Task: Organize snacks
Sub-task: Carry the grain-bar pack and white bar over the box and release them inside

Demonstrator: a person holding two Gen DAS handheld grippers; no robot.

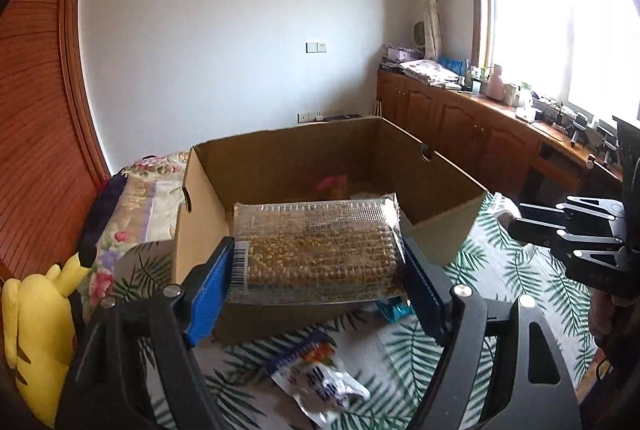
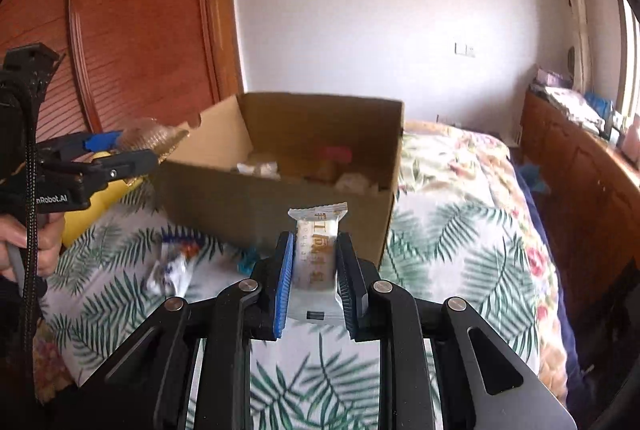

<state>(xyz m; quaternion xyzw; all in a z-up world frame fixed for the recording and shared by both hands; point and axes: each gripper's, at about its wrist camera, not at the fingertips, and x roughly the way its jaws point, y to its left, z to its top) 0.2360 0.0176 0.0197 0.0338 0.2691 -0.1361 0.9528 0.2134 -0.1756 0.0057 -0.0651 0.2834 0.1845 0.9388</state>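
Note:
My left gripper is shut on a clear pack of yellow nuts and holds it above the near wall of an open cardboard box. My right gripper is shut on a small white snack bar, held in front of the box. The box holds several snacks, among them a pink-capped one. The left gripper also shows in the right wrist view at the box's left corner. The right gripper shows in the left wrist view, to the right of the box.
The box stands on a bed with a palm-leaf sheet. A white-and-blue snack bag and a teal wrapper lie on it in front of the box. A yellow plush toy sits at the left. Wooden cabinets line the right wall.

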